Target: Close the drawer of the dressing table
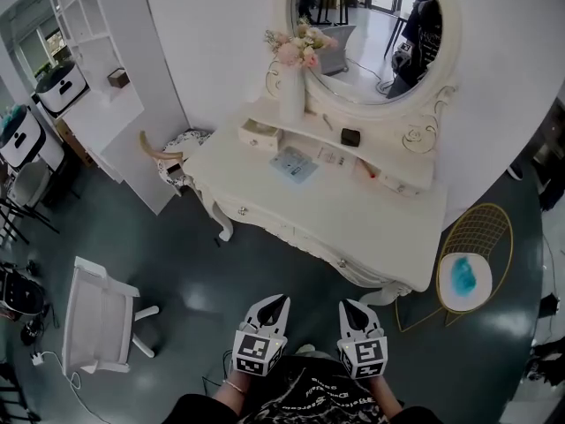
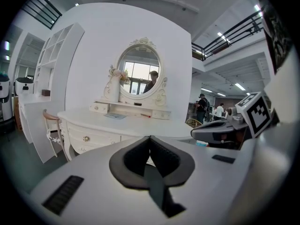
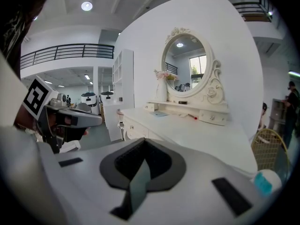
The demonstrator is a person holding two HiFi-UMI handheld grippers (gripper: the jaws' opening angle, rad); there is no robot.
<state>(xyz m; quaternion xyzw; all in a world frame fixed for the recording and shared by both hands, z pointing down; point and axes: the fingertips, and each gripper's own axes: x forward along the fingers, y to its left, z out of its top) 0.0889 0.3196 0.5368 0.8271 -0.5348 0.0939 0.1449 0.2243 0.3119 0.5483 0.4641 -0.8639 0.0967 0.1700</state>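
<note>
Person is standing facing the dressing table (image 1: pixel 371 223), well back from its front edge, with both tongs held out low over the dark floor.

- Left gripper (image 1: pixel 279 304): pointing toward the table front. Jaws are clenched tip to tip with nothing between them, and its own view is showing the dark pads meeting at a point.
- Right gripper (image 1: pixel 348 307): riding just beside the left one and aimed the same way. It is also clenched and empty.
- Neither gripper is touching the furniture.
- Small drawer (image 1: pixel 258 136): sitting at the left end of the raised shelf under the oval mirror (image 1: pixel 371 34). It is standing pulled out toward the tabletop, its open inside showing from above.
- A white vase (image 1: pixel 292 95) of pale flowers is standing on the shelf just behind that drawer.
- A blue booklet (image 1: pixel 294 163) is lying flat on the tabletop near the drawer.
- A small black object (image 1: pixel 350 136) is resting on the shelf below the mirror.
- A thin red thing (image 3: pixel 193 117), possibly a pen, is lying further right. It is too small to tell.
- A white chair (image 1: pixel 95 318) is standing off to the left.
- A gold wire stool (image 1: pixel 481 237) is standing at the table's right end.
</note>
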